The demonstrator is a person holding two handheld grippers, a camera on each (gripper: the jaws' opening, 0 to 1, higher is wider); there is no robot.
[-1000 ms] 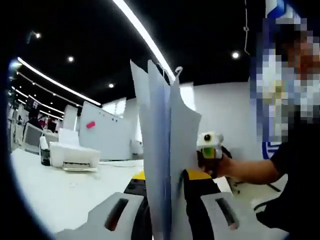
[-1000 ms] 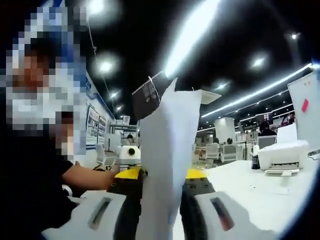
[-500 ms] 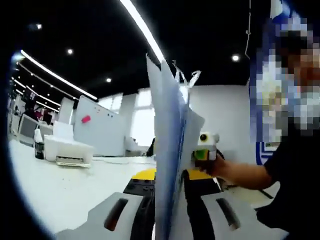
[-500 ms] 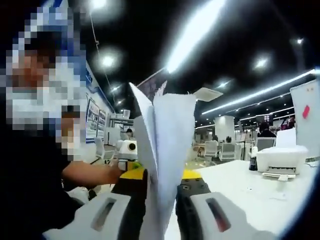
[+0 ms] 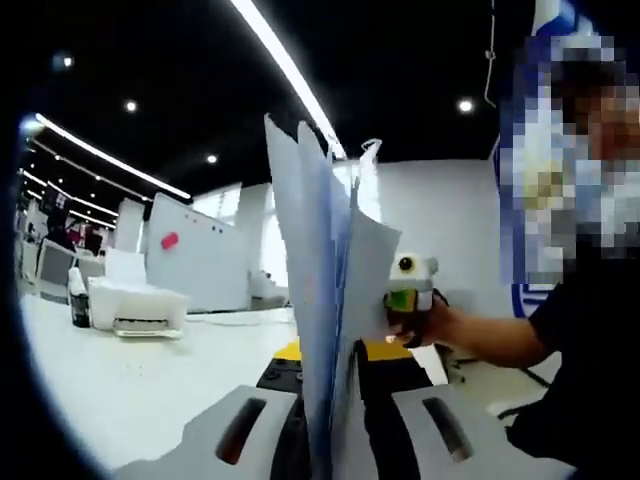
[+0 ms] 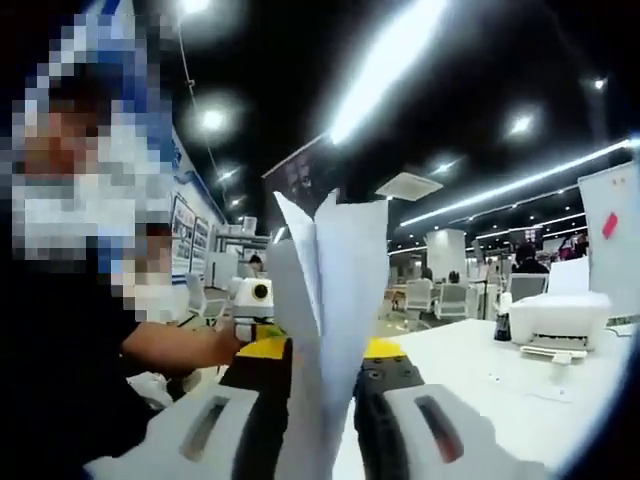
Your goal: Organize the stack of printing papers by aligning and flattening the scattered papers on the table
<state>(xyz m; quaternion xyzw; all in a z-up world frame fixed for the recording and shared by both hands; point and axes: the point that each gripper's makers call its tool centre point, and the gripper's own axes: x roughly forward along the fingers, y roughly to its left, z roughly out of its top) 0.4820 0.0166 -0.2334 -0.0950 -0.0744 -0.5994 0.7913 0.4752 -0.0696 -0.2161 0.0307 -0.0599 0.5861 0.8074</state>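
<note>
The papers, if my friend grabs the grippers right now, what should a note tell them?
Left gripper: shut on the stack of white printing paper sheets, held upright on edge.
Right gripper: shut on the same stack from the opposite end.
White table lies below; a white printer stands at its far side.
Done: sheets gathered and lifted.
Left: top edges fan apart unevenly; probably tap them even on the table, then lay them flat.

Long ceiling light strips (image 5: pixel 285 60) and round spotlights glare against a dark ceiling in both views. The white tabletop (image 6: pixel 500 375) reads bright. Fisheye bending curves the edges, and the nearby papers (image 5: pixel 320 300) look soft, bluish and backlit.
</note>
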